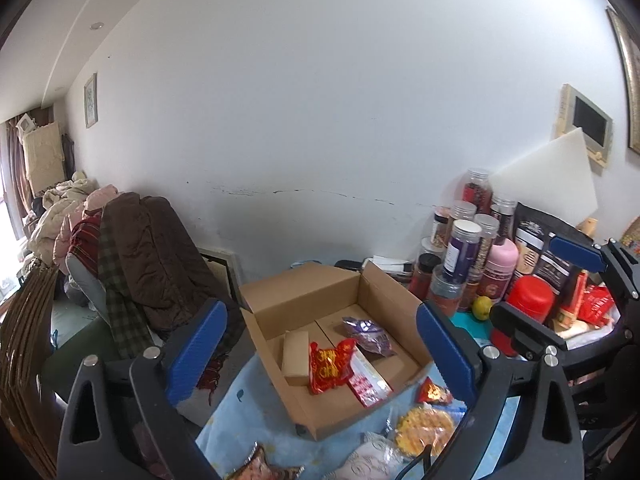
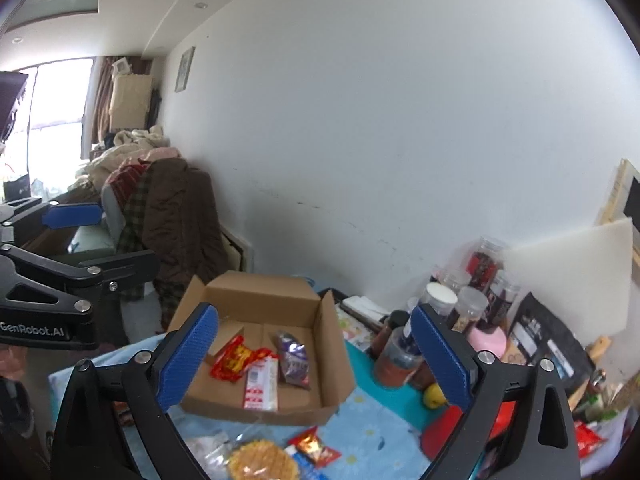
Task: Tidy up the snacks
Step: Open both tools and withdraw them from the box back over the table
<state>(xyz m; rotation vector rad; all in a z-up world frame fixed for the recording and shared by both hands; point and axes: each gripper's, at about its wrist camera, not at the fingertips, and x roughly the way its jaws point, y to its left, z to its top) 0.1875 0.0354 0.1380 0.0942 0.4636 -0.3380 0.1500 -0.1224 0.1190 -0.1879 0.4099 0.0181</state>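
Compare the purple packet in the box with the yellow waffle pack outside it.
The purple packet lies inside the cardboard box; the waffle pack lies outside on the blue cloth. The purple packet is elongated and opaque; the waffle pack is round, showing yellow waffle through clear wrap. Neither is gripped.
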